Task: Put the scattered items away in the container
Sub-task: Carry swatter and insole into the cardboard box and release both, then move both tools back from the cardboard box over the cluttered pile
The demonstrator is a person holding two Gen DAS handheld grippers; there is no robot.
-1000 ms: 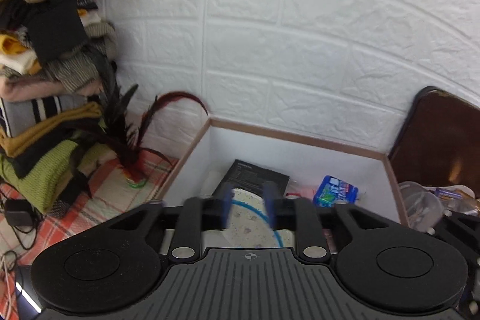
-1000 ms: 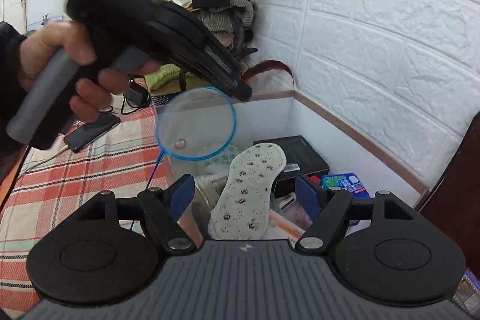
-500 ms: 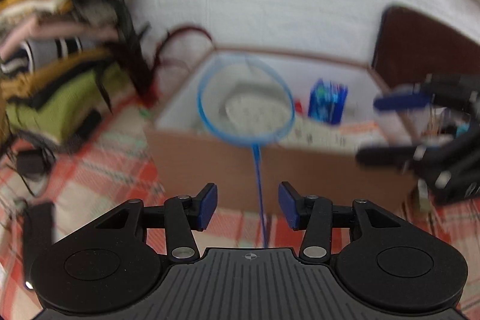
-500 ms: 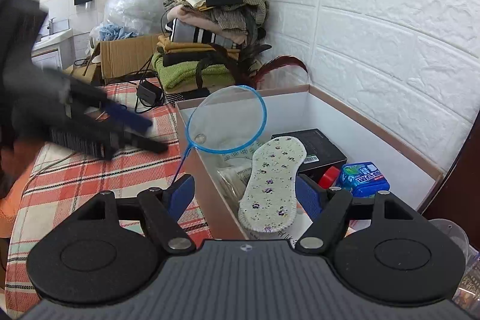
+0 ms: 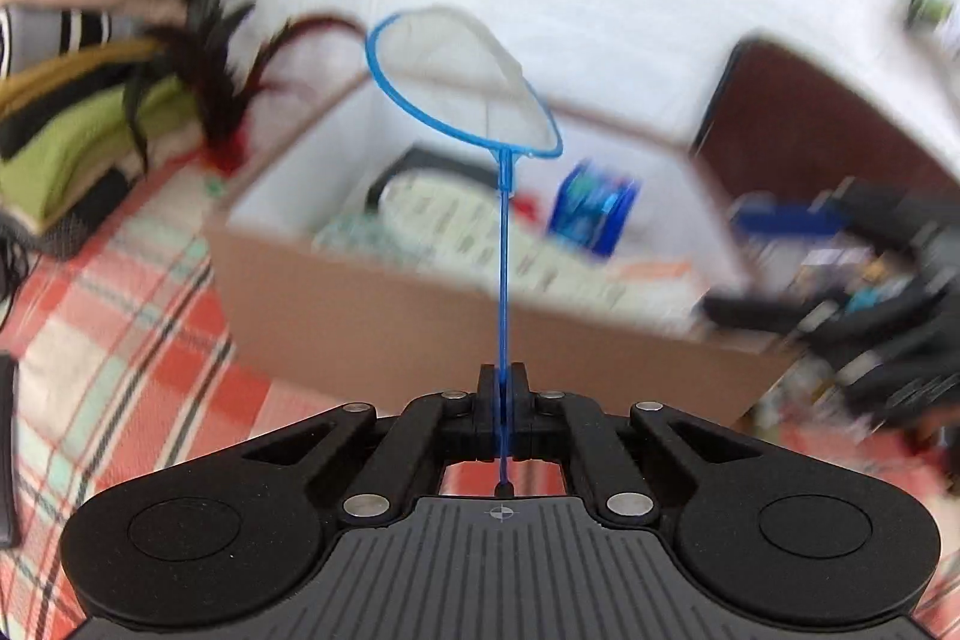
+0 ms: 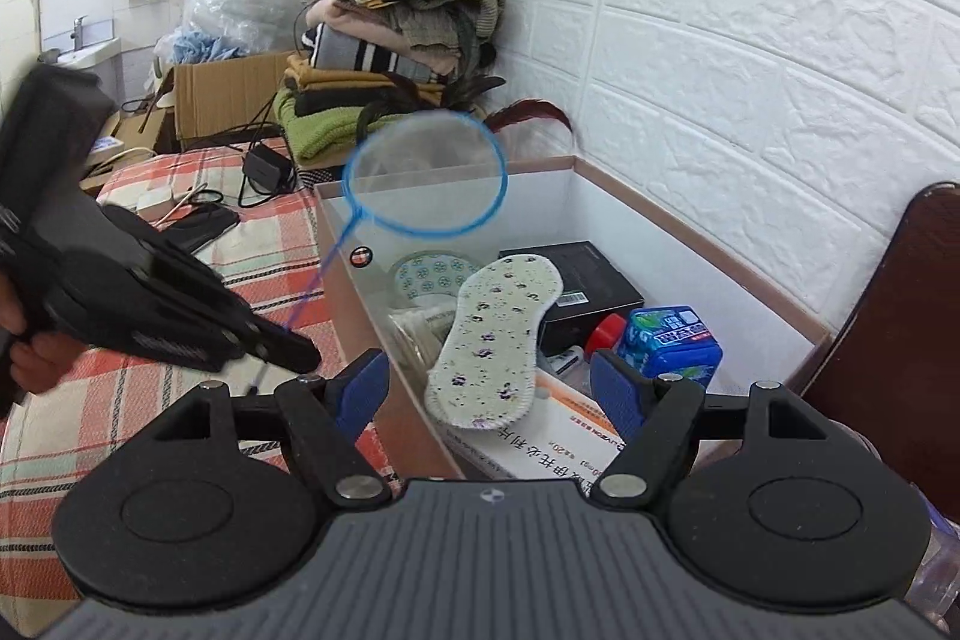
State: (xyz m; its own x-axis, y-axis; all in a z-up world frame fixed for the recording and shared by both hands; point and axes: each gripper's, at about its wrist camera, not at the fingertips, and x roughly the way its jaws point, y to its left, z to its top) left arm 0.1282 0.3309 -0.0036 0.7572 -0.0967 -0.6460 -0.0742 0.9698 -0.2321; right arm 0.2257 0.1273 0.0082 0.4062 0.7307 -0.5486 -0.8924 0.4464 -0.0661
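Blue plastic handle pinched between shut jaws of left gripper (image 5: 503,388), low near its end. Net (image 5: 462,85) sticks out at 12 o'clock over box (image 5: 384,316), hoop above the near wall. Looks light, thin, whippy; mesh soft, so grip the handle, not the hoop. Right gripper (image 6: 489,388) at 3 o'clock, jaws apart, empty, over insole (image 6: 498,340).

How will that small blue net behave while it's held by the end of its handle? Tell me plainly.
Probably whippy: the blue net has a very thin handle, and the left gripper is shut on only its tip. Likely very light, being just a wire-thin hoop with sheer mesh. It may twist or slip between the fingers, since so little is pinched.
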